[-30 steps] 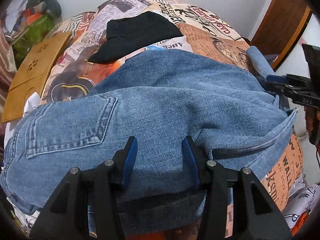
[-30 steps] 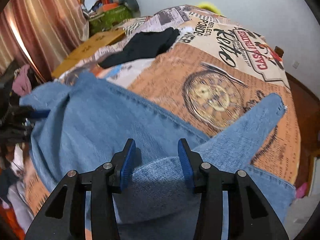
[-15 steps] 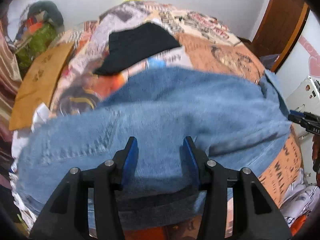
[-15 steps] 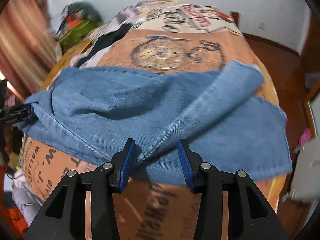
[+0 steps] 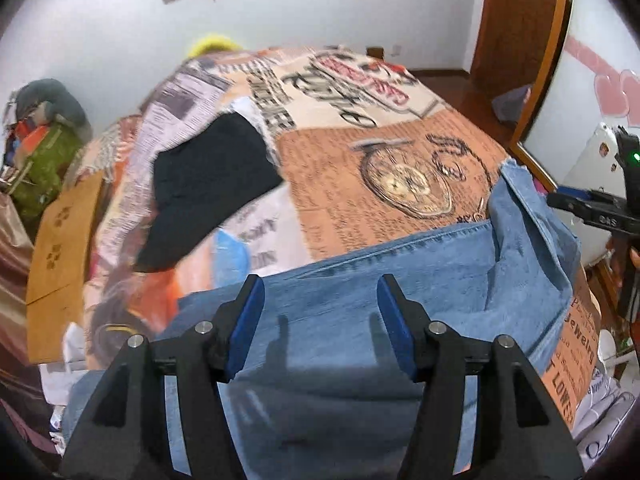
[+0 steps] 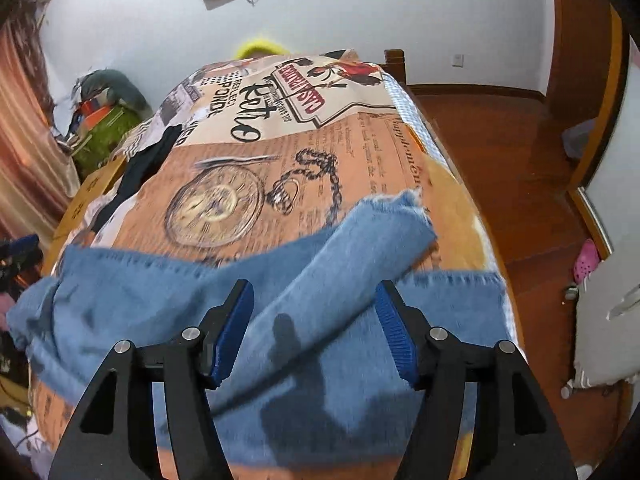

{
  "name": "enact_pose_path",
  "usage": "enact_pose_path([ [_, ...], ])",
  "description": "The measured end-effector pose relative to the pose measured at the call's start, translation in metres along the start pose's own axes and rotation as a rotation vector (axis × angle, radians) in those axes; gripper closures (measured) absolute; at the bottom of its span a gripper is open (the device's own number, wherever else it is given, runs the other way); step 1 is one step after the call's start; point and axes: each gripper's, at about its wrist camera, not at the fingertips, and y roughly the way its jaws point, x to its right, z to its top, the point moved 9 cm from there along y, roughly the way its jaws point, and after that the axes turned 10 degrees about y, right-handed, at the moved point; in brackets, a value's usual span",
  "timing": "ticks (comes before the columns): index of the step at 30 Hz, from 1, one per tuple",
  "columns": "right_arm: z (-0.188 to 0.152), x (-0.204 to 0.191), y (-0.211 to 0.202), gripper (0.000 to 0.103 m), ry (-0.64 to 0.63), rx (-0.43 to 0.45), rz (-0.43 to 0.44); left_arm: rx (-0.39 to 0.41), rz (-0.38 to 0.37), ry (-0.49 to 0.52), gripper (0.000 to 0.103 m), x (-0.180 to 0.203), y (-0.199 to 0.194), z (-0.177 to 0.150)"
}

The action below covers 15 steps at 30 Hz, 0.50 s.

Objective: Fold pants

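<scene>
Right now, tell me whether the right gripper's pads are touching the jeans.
Apart. In the right wrist view the right gripper has its jaws opening, and both blue pads hang clear above the jeans, casting a shadow on the denim below.

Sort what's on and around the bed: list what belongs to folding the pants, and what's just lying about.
Part of the job:
- blue jeans, folded across the bed's near end
- left claw, opening above the denim
- right claw, opening above the denim

Just lying about:
- black garment
- printed bedspread
- cardboard piece
- pink shoe on the floor
</scene>
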Motion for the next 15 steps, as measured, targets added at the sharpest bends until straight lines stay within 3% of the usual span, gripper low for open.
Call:
enact_pose_path([
  [5, -0.012, 0.008, 0.046, 0.044, -0.022, -0.100, -0.047, -0.070, -0.010, 0.010, 0.045, 0.014, 0.029, -0.012],
  [9, -0.018, 0.014, 0.047, 0.045, -0.037, -0.050, -0.031, -0.105, -0.019, 0.010, 0.044, 0.021, 0.045, -0.029],
  [15, -0.012, 0.029, 0.043, 0.062, -0.015, -0.036, -0.041, -0.082, -0.038, -0.049, 0.036, 0.015, 0.048, -0.032],
])
